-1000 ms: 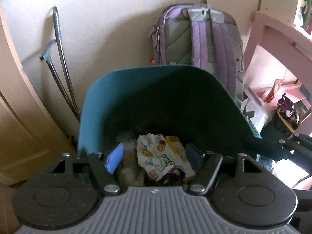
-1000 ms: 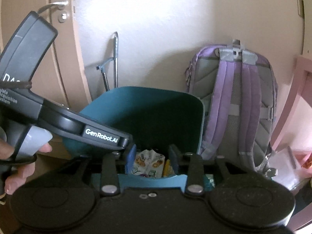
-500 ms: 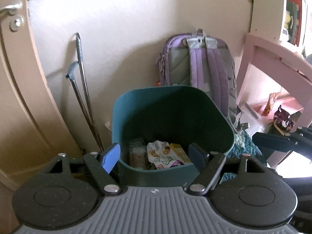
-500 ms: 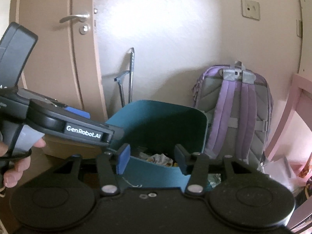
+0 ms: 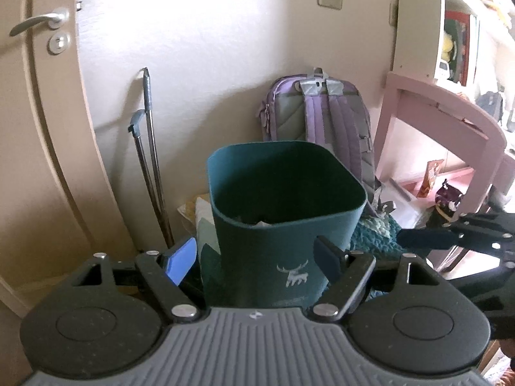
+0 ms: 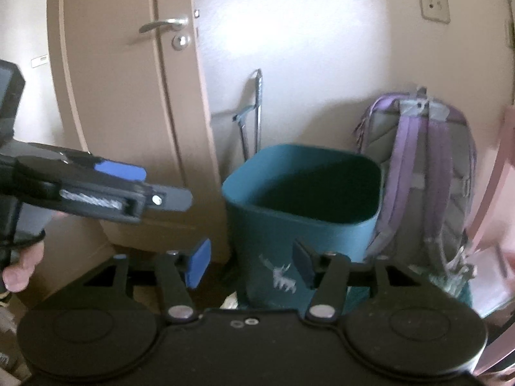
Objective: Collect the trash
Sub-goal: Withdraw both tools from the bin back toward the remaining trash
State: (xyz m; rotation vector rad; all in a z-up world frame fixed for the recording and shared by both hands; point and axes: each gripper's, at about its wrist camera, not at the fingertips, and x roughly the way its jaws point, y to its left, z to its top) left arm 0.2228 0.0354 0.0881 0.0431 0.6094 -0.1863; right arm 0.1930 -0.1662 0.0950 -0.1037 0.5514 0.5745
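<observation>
Fingers (image 5: 180, 259): both grippers wide, just been opening, empty. Bin (image 5: 286, 225): straight ahead, upright, left gripper (image 5: 254, 257) nearer.

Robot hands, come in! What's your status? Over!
Left gripper and right gripper open, empty. Teal bin ahead, trash inside. Nothing blocking.
</observation>
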